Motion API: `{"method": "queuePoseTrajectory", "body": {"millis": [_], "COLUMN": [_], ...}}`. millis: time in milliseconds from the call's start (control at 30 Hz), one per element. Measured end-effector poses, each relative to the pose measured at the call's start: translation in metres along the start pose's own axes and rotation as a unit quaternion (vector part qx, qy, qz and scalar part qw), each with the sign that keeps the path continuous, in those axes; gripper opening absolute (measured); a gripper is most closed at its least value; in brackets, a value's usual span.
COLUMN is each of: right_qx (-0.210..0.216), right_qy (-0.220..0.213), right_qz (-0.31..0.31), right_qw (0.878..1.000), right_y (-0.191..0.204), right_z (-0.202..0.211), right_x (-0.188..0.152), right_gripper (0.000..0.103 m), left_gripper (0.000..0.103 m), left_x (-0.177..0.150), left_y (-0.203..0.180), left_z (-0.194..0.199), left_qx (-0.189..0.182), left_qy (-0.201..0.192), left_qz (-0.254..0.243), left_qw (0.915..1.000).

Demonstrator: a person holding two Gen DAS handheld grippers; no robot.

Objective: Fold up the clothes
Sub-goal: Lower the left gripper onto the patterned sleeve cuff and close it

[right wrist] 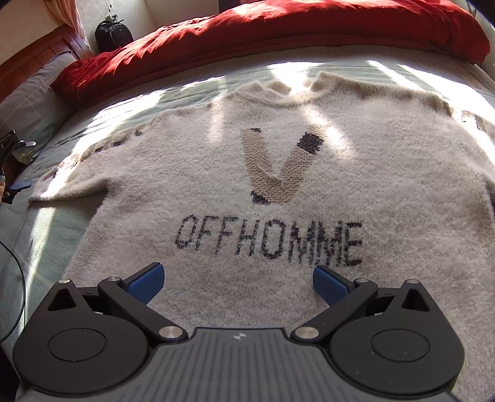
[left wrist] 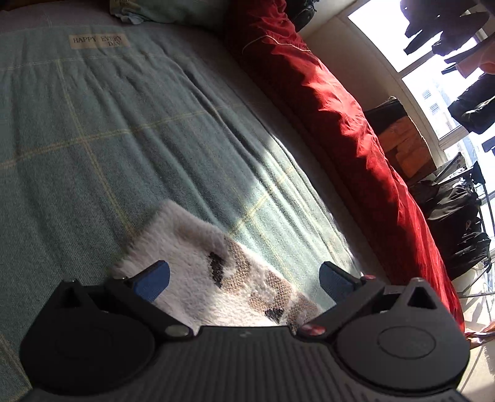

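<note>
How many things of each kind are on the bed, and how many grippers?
Sweater: 1
Red quilt: 1
Green blanket: 1
Hand-held grippers: 2, left and right, both open
Total: 5

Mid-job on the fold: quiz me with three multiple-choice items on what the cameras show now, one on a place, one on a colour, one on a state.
1. Where does the red duvet lie relative to the sweater?
A. Beyond its collar, along the far side of the bed
B. Under its hem
C. Draped over its chest

2. What colour are the OFFHOMME letters on the sweater?
A. Red
B. Dark, near black
C. Green

3. How does the left gripper stand at the sweater's sleeve?
A. Shut on it
B. Open, fingers on either side of the view of it
C. Out of view

Answers: 1 A, the right wrist view shows the duvet bunched past the neckline. 2 B, the letters read dark against the cream knit. 3 B, the blue pads sit wide apart with the sleeve lying flat on the green checked bedcover.
</note>
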State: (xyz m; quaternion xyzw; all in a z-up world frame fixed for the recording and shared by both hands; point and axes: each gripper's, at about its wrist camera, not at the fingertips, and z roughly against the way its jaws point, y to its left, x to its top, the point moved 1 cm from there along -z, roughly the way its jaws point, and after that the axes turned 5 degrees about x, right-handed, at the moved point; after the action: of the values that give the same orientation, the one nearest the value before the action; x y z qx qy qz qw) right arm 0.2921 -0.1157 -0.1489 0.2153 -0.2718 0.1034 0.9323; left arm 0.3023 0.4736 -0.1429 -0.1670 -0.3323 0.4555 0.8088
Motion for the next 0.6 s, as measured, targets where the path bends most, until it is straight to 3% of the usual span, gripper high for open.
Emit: {"method": "queuePoseTrajectory", "body": {"millis": [100,233,400,600], "right_qx": [0.006,0.013,0.006,-0.001], "right_qy": [-0.003,-0.006,-0.002,0.006], "right_qz": [0.002,0.004,0.007,0.005], "right_qw": [1.0,1.0,1.0,1.0], "right_y": [0.005,0.011,0.013,0.012], "right_z": [0.006,0.013,0.012,0.002], "right_x": [-0.001,-0.002,-0.002,-0.001], "right_gripper": [0.103,0.103,0.103,0.103], "left_gripper": [0.095,0.064,0.063,0.063], "left_x": [-0.016,-0.037,-0.047,-0.035], "left_y": [0.015,0.037,0.051,0.046], "left_z": [-0.002,-0.008,-0.025,-0.04], "left_qx": [-0.009,-0.021,-0.038,-0.041], "left_qy": [0.014,0.03,0.022,0.001], "left_qz": [0.035,0.083,0.116,0.113], "left_qw": [0.9993,0.9959,0.9923,0.9928]}}
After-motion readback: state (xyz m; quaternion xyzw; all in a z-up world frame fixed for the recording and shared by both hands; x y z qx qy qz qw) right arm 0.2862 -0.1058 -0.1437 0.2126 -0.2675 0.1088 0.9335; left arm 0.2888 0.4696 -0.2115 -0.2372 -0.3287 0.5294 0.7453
